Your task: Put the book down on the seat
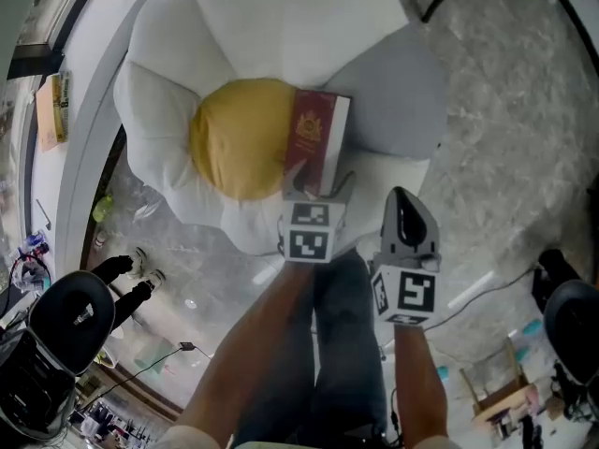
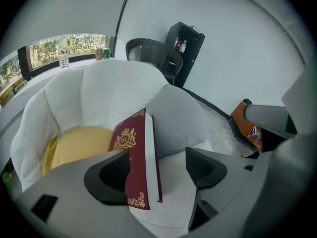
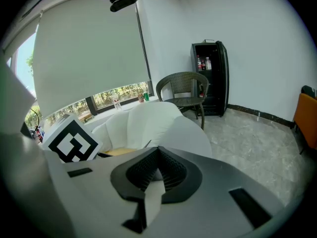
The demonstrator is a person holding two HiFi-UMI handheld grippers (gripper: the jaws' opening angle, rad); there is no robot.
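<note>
A maroon book (image 1: pixel 315 141) with gold print stands on its edge on the white seat (image 1: pixel 391 178), leaning against a yellow cushion (image 1: pixel 239 138). My left gripper (image 1: pixel 318 191) hovers at the book's near end, jaws open. In the left gripper view the book (image 2: pixel 136 157) sits between the wide jaws of the left gripper (image 2: pixel 156 170), close beside the left pad (image 2: pixel 111 175) and well apart from the right pad. My right gripper (image 1: pixel 402 202) hangs to the right of the book, over the seat's front edge. In its own view the right gripper (image 3: pixel 157 173) is shut on nothing.
The white petal-shaped armchair (image 2: pixel 99 93) has a grey side cushion (image 1: pixel 395 92). Behind it stand a dark wicker chair (image 3: pixel 183 90) and a black cabinet (image 3: pixel 210 76). A black office chair (image 1: pixel 70 316) and shoes (image 1: pixel 126 269) are at lower left. The person's legs (image 1: pixel 309 363) are below.
</note>
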